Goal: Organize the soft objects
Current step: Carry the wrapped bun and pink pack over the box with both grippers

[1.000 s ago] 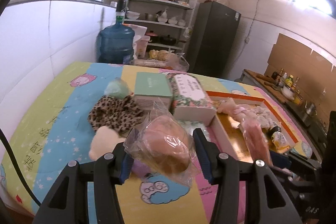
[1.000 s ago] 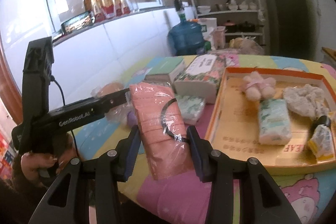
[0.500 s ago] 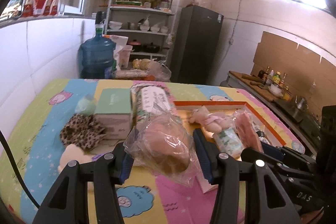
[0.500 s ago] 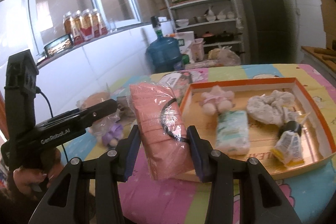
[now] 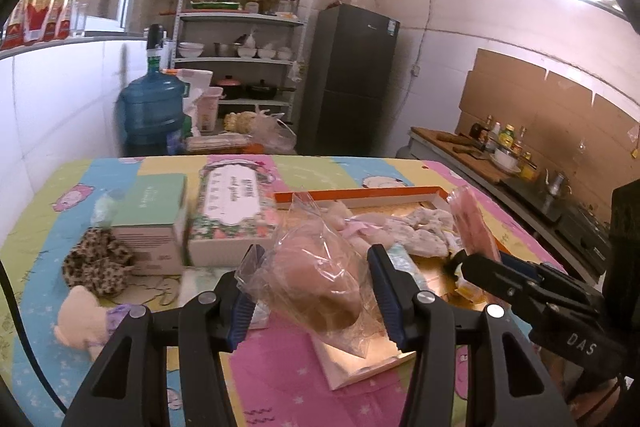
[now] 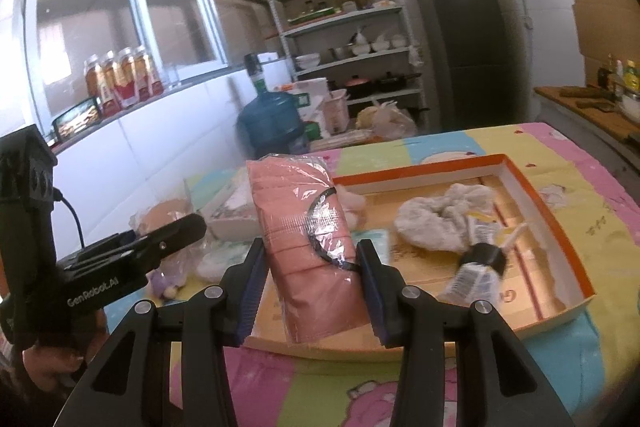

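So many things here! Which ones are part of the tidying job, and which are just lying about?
Part of the job:
- bagged peach sponge in the left gripper
- pink wrapped pack in the right gripper
- orange-rimmed tray
- leopard scrunchie
- plush toy

Just lying about:
- water jug
- fridge
- shelves

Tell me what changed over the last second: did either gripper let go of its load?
No release. Both grippers carried their loads sideways toward the orange-rimmed tray: the left gripper brought the bagged bun over the tray's near corner, and the right gripper brought the pink wrapped pack over its near edge. Both grips are unchanged, and the items in the tray and on the table stayed put.
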Available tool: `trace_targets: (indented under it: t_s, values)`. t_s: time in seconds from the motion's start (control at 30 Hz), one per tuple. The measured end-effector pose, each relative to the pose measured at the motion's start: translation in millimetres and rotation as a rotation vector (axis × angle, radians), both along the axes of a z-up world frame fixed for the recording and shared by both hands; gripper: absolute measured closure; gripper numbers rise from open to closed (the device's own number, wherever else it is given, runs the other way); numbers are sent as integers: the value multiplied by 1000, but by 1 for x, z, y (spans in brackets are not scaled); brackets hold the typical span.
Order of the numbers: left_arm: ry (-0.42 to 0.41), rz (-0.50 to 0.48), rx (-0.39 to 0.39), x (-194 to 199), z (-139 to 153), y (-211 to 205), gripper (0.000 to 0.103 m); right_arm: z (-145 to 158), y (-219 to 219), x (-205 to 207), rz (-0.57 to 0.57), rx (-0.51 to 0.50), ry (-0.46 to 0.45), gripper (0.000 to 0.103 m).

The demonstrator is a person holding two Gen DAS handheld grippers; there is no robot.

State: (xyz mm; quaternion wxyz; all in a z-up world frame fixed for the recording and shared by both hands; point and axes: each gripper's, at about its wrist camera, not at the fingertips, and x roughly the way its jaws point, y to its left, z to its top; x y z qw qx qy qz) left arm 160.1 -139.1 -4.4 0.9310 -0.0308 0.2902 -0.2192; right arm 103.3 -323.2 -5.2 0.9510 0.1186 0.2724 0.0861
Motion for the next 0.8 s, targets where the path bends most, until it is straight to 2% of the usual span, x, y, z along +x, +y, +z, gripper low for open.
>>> trace_targets:
  t_s: [0.8]
  values:
    - [46,-159,24,20,-18,-98,50,-12,-95,-4,-182,22,13,57]
